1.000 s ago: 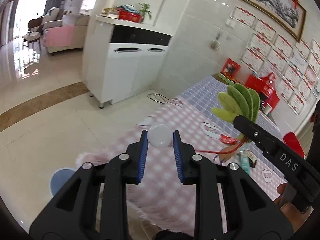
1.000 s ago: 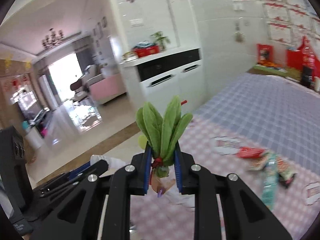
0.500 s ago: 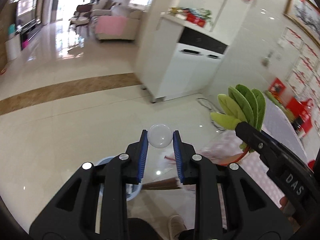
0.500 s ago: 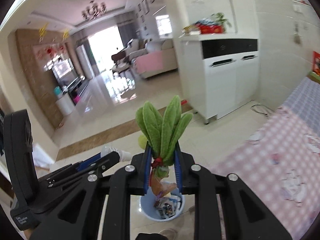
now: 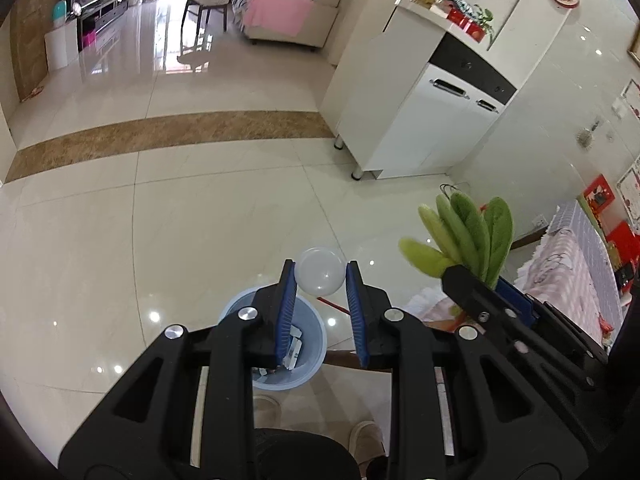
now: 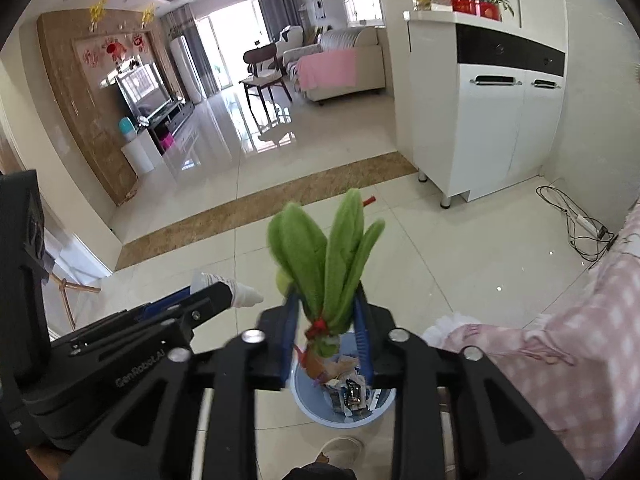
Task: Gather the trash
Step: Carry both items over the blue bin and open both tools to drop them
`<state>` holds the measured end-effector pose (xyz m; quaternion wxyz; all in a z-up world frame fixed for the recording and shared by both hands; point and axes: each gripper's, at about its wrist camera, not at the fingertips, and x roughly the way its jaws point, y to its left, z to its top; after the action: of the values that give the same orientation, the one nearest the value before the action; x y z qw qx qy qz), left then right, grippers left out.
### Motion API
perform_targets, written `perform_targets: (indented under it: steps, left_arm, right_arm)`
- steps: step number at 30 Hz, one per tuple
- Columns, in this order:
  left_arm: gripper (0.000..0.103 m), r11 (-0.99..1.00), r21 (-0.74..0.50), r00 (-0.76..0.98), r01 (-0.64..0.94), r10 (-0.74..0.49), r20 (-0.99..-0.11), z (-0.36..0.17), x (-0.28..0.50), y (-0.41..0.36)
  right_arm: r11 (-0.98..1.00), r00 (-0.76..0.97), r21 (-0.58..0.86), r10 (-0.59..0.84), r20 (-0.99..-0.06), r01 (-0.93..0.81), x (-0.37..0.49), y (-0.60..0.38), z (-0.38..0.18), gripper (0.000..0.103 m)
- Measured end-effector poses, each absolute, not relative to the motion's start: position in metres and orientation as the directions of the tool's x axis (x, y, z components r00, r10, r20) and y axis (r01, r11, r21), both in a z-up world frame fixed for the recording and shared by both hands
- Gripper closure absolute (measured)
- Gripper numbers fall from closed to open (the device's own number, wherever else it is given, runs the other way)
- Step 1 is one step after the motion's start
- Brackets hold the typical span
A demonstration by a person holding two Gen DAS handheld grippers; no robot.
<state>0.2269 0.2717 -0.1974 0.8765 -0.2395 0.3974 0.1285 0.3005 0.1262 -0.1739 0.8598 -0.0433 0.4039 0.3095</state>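
Tiled floor, blue bin (image 6: pixel 308 402) below; left gripper (image 5: pixel 320 280) clamping white cup (image 5: pixel 319 272), right gripper (image 6: pixel 325 312) opening around green plush leaves (image 6: pixel 320 256)

One bin (image 6: pixel 308 394), one plush vegetable (image 6: pixel 328 268)

Bin (image 6: pixel 308 404) rim partly hidden behind right gripper (image 6: pixel 326 320); trash inside too small to identify. Toy plant (image 6: pixel 324 264) blurred. Shoe (image 6: pixel 340 450) below bin cut off.
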Motion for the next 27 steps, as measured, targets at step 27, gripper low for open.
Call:
perform_targets:
  steps: [27]
  left_arm:
    - [0.078,0.881,-0.276,0.613,-0.384,0.019,-0.790,-0.219,0.248,0.253]
  right_arm:
    - [0.869,0.603,0.110,0.420,-0.678,-0.482,0.316,0.103,-0.182,0.044]
